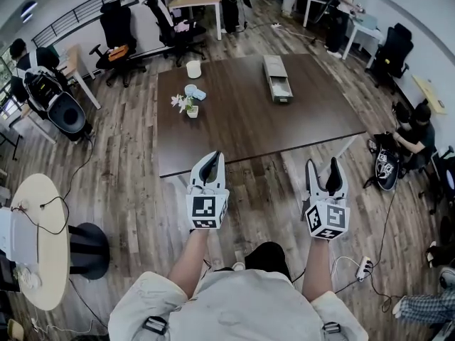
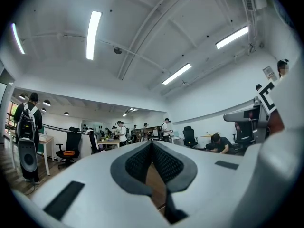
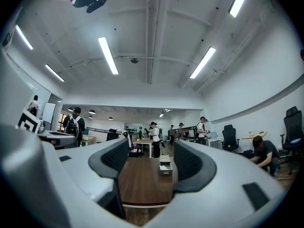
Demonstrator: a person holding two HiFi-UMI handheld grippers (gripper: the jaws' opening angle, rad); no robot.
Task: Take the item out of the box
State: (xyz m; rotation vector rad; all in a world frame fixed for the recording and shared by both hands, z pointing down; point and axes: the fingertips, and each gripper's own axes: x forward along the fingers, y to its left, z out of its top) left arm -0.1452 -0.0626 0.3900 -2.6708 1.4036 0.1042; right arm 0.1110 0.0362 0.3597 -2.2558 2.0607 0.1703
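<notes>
A long grey box (image 1: 276, 78) lies on the far right part of the dark brown table (image 1: 249, 130); its near end looks slid open, and I cannot make out what is inside. Between the right gripper's jaws the box (image 3: 165, 167) shows far off. My left gripper (image 1: 208, 163) hangs over the floor just short of the table's near edge, its jaws shut with nothing in them (image 2: 152, 146). My right gripper (image 1: 325, 168) is held to the right at the same distance, open and empty (image 3: 151, 156). Both are well short of the box.
On the table's left part stand a white cup (image 1: 193, 69), a small flower pot (image 1: 190, 108) and a light blue object (image 1: 195, 91). Office chairs (image 1: 116, 34) stand beyond. A person crouches at the right (image 1: 411, 129) beside a backpack (image 1: 387, 169). A round white table (image 1: 39, 240) is at the left.
</notes>
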